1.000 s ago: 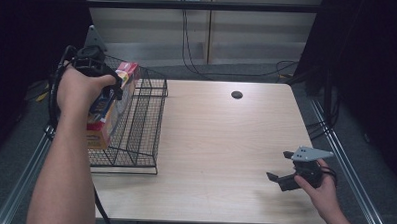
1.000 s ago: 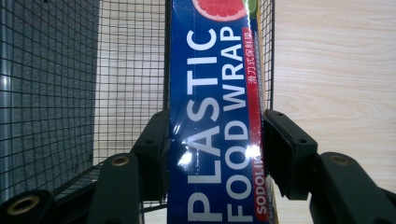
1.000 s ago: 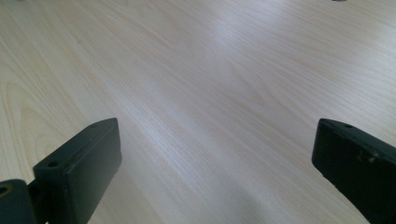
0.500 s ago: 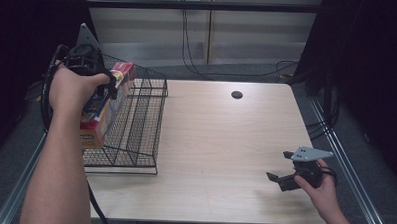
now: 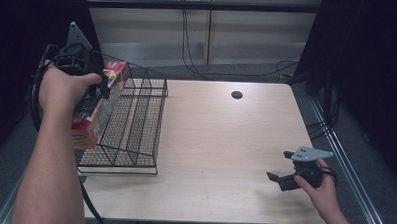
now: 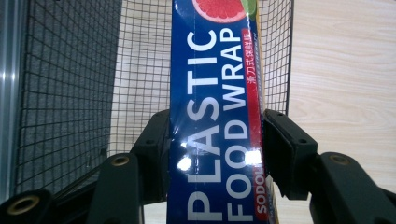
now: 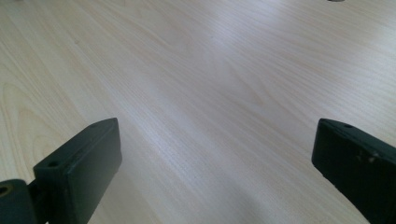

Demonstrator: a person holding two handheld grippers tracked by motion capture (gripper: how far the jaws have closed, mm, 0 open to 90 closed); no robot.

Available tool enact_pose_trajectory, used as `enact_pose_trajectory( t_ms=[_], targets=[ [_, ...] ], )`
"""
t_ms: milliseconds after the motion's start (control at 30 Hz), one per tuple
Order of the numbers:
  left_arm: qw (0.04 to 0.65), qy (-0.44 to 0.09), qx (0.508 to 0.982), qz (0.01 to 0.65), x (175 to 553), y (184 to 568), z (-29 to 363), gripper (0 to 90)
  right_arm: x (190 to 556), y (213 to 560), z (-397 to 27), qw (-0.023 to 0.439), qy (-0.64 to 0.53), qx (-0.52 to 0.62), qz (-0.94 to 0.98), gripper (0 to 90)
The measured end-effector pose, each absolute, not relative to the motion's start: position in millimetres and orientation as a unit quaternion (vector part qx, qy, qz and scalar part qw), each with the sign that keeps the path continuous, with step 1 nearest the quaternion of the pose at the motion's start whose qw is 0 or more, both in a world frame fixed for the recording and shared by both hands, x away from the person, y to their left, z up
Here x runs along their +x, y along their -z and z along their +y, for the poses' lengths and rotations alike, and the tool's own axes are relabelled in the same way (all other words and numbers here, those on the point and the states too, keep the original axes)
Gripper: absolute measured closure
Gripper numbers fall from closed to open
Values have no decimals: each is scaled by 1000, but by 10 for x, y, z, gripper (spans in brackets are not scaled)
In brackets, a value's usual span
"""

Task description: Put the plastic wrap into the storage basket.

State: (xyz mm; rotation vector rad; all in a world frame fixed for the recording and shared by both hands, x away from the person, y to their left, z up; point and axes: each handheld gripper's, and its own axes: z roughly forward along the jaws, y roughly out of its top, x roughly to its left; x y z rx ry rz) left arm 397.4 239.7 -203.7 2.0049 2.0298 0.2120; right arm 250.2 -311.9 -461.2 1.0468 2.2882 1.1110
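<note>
My left gripper (image 5: 103, 86) is shut on a long blue box of plastic food wrap (image 5: 93, 112), held tilted over the left side of a black wire basket (image 5: 136, 120). In the left gripper view both pads press the box (image 6: 215, 93) from its sides, with the basket mesh (image 6: 70, 70) behind it. My right gripper (image 5: 280, 167) rests low near the table's front right corner. Its jaws stand wide open over bare wood in the right gripper view (image 7: 217, 154), with nothing between them.
The light wooden table (image 5: 225, 143) has a small black round disc (image 5: 236, 95) near its far edge. Cables (image 5: 198, 57) hang behind the table. A metal rail (image 5: 344, 167) runs along the right side, with dark curtains on both sides.
My left hand has shifted a little to the left with the box still gripped. The right hand has stayed where it was.
</note>
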Motion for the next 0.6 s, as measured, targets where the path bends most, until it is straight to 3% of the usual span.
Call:
enact_pose_trajectory(
  t_ms=[600],
  targets=[
    [143,-78,683,712,3924,1990,2565,473,2504,4619,-3111,189,-396,372,818,16]
  ],
)
